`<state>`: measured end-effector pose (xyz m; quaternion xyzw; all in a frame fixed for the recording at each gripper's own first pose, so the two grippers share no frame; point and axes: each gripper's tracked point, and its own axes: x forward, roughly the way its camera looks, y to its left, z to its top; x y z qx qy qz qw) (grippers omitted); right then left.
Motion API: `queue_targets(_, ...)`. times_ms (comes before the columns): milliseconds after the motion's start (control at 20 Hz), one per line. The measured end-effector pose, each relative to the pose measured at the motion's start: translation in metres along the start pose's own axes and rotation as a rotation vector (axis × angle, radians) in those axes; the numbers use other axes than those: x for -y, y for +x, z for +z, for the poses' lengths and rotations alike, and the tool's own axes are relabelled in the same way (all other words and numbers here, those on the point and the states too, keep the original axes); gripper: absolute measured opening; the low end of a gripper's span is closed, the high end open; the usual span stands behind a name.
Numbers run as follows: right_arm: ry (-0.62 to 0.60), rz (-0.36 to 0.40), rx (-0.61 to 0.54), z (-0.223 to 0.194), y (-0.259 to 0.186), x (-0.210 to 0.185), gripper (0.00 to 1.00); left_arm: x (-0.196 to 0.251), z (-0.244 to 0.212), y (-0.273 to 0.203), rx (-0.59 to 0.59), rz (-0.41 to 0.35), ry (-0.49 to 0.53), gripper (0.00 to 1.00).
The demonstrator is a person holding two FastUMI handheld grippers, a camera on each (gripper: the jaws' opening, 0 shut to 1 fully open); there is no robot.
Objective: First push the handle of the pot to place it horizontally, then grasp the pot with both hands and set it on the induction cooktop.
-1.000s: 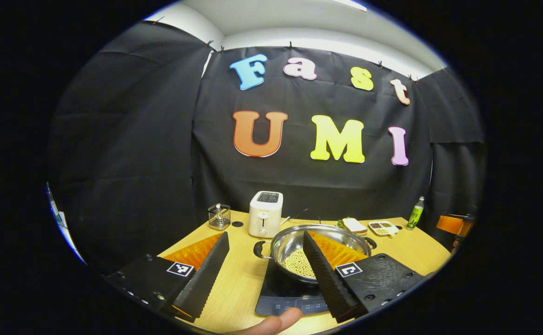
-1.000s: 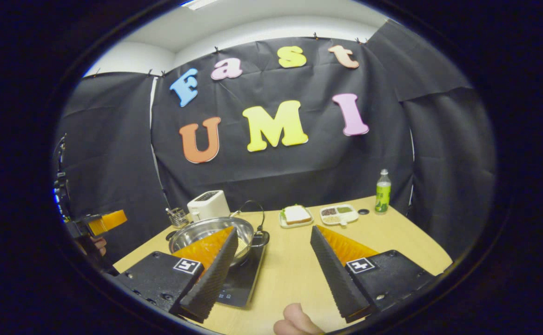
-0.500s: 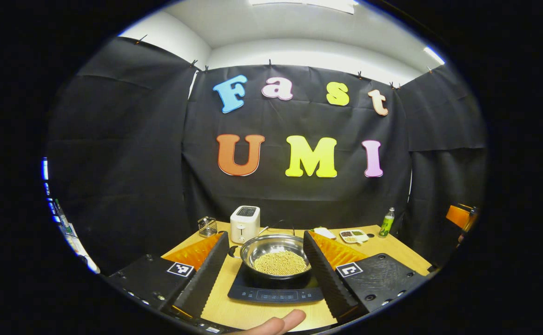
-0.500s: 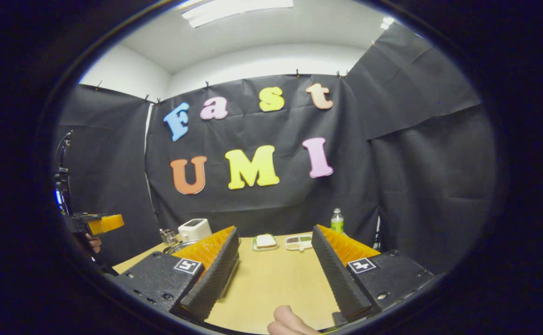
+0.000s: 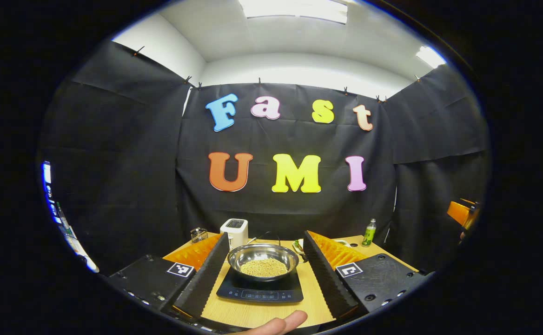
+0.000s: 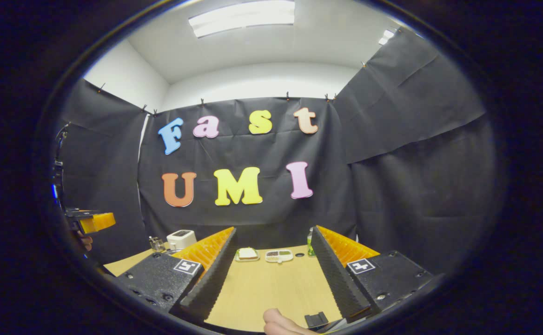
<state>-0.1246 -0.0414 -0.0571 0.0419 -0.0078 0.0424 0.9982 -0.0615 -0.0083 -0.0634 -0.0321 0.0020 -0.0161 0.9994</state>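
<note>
Left tool (image 5: 264, 272) wide open, nothing btwn its fingers, touching nothing; it hangs above the near edge of the tabletop (image 5: 315, 298). Right tool (image 6: 274, 274) likewise spread wide and empty, fingers clear of everything. A fingertip (image 5: 283, 322) of the holding hand pokes in at the bottom of the left gripper view, and another (image 6: 276, 321) at the bottom of the right gripper view. Landmark: the induction cooktop (image 5: 260, 291), black, lying flat near the tabletop's front edge w/ its control strip toward the camera. The pot (image 5: 263, 261) (steel, shallow, holding small yellowish beans) sits on the cooktop, roughly centred; handle position too small to tell. Seen from the left tool, pot and cooktop lie straight ahead in the gap btwn the two fingers, apart from both. Behind the cooktop: white toaster (image 5: 234, 230), w/ a small wire rack (image 5: 198, 234) further to that side; to the other side behind it, a green bottle (image 5: 369, 232) near the far corner. In the right gripper view the bare wood ahead of the fingers is open; a sandwich plate (image 6: 247, 254) and a divided snack tray (image 6: 279, 255) sit toward the far edge. The other tool's orange finger (image 6: 96, 222) shows at that view's edge, well apart.
</note>
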Motion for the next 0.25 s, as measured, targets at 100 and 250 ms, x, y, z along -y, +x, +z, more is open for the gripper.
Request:
queue_targets(100, -0.015, 0.004, -0.002, -0.004, 0.002, -0.003, 0.96, 0.0, -0.003, -0.006, 0.014, -0.004, 0.022, 0.95)
queue_targets(250, -0.015, 0.003, -0.024, -0.015, 0.007, -0.01, 0.96, 0.001, -0.007, -0.004, 0.023, -0.01, 0.028, 0.95)
